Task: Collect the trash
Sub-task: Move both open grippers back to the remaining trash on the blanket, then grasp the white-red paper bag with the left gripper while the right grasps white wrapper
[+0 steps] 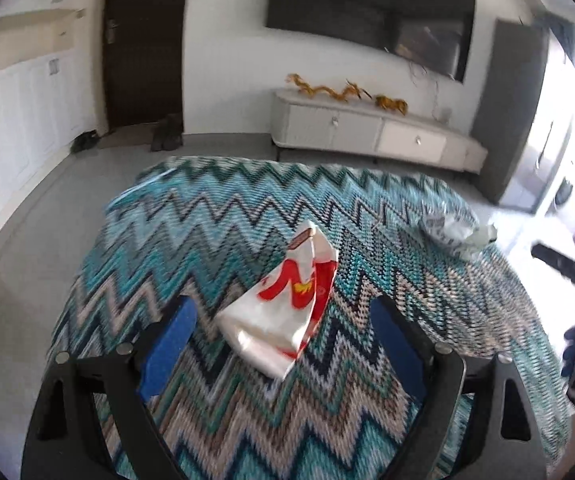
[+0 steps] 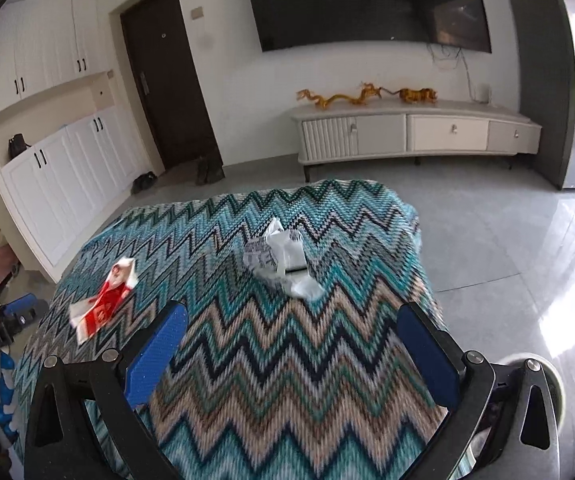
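Note:
A red and white wrapper [image 1: 287,300] lies on the zigzag-patterned tablecloth [image 1: 247,216], just ahead of and between the blue fingers of my left gripper [image 1: 283,312], which is open and empty. The wrapper also shows in the right wrist view [image 2: 103,304] at the left. A crumpled white and grey wrapper [image 2: 283,260] lies on the cloth ahead of my right gripper [image 2: 291,320], which is open and empty and well short of it. That crumpled wrapper shows in the left wrist view [image 1: 455,232] near the table's far right edge.
The tablecloth [image 2: 287,360] drapes over the table edges. A white TV cabinet [image 2: 415,132] stands against the far wall under a wall-mounted TV [image 2: 367,0]. A round white bin rim [image 2: 543,368] shows at the right gripper's lower right. Grey tiled floor [image 2: 507,240] surrounds the table.

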`<state>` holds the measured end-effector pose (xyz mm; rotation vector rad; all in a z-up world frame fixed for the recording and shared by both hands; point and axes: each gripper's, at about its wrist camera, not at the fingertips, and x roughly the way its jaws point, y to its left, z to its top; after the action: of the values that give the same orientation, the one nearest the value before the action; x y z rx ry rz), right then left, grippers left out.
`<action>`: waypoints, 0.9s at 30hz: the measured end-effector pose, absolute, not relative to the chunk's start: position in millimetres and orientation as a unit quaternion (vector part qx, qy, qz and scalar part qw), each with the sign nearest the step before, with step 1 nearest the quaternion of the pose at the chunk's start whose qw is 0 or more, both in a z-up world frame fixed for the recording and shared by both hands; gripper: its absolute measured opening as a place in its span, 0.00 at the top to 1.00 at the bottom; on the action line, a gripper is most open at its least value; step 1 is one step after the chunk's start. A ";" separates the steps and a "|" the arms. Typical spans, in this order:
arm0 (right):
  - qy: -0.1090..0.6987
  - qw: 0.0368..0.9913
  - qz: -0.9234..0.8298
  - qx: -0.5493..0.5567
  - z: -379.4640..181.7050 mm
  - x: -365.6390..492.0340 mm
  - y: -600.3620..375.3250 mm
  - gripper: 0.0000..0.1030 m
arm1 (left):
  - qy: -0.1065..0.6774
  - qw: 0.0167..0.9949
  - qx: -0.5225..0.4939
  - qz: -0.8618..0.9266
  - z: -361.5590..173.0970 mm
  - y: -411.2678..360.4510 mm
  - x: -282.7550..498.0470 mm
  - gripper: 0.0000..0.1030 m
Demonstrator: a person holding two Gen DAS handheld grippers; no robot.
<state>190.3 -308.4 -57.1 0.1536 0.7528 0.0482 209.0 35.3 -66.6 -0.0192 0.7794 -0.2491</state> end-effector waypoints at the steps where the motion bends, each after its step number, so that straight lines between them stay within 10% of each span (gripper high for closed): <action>1: 0.370 0.925 0.025 0.075 -60.2 199.3 -308.9 0.00 | 0.385 0.914 -0.003 -0.125 -72.6 30.5 218.5 0.14; 13: 0.421 0.899 0.052 0.106 -108.4 287.1 -309.4 0.02 | 0.452 0.877 -0.019 -0.163 -119.3 25.0 273.0 0.14; 18: 0.455 0.883 0.060 0.105 -125.6 295.2 -305.7 0.50 | 0.459 0.874 -0.017 -0.160 -126.2 26.0 271.7 0.26; 20: 0.452 0.883 0.064 0.106 -124.7 291.7 -305.9 0.67 | 0.459 0.872 -0.017 -0.168 -125.2 24.9 268.5 0.46; 27: 0.435 0.890 0.077 0.115 -105.8 256.4 -304.2 0.84 | 0.453 0.875 -0.035 -0.168 -116.3 30.2 240.6 0.47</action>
<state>256.4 -304.2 -105.8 0.2379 0.9041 0.1610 240.6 30.2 -116.3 -0.0734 0.9449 -0.3511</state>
